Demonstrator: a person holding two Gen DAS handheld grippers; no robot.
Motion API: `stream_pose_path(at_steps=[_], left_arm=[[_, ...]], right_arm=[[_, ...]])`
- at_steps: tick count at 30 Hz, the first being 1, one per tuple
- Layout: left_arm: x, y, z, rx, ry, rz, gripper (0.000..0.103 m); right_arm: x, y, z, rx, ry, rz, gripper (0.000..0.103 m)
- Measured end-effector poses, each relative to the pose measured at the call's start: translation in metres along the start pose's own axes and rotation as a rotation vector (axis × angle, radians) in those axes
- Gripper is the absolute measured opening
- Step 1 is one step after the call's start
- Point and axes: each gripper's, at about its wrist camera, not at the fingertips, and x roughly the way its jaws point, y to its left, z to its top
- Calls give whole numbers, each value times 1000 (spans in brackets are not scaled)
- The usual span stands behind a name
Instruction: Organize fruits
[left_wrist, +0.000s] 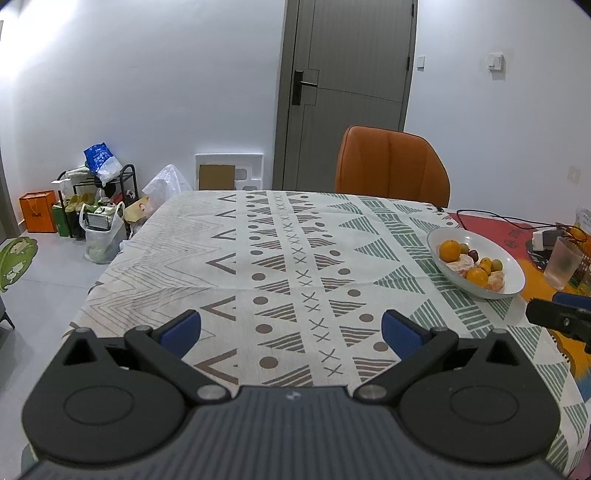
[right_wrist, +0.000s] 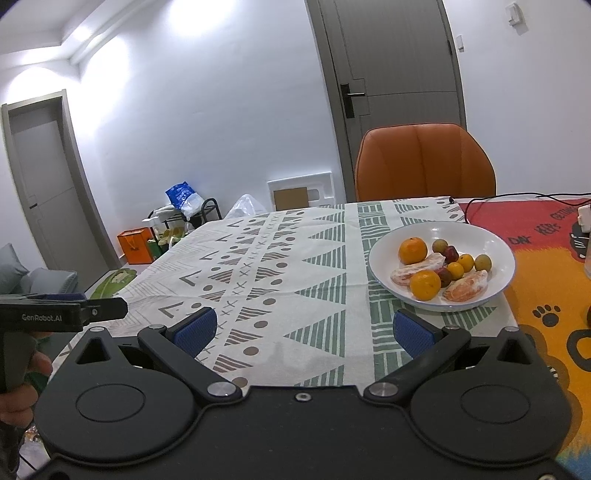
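The left tongs (left_wrist: 291, 332) hover low over the patterned cloth (left_wrist: 280, 258) on the surface, level and pointing toward the far edge, with their blue pads (left_wrist: 183, 332) spread wide and nothing between them. The right tongs (right_wrist: 303, 330) hang just beside them at about the same height, likewise wide open and empty, angled toward the white bowl (right_wrist: 495, 240). In the right wrist view the left tongs show at the left edge, held by a hand (right_wrist: 22, 384) on the grip.

The bowl sits on the right part of the patterned cloth, at its seam with a red and orange mat (right_wrist: 546, 295), just ahead of the right tongs' right pad. In it lie two whole oranges (right_wrist: 412, 251), three peeled orange pieces with pale pith (right_wrist: 466, 286), two small kumquats (right_wrist: 465, 262), two dark red small fruits (right_wrist: 450, 254) and two olive-green small fruits (right_wrist: 482, 262). The fruits are bunched together in the bowl's middle, touching one another.

One orange chair (right_wrist: 424, 162) stands behind the surface, and one frosted cup (left_wrist: 561, 262) stands on the mat to the right of the bowl.
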Motion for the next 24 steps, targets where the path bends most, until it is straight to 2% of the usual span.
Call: stream_pose_path(at_steps=[24], left_arm=[[5,-1,1,3,14,-12,103]], right_arm=[[1,0,0,-8,-2,-29,103]])
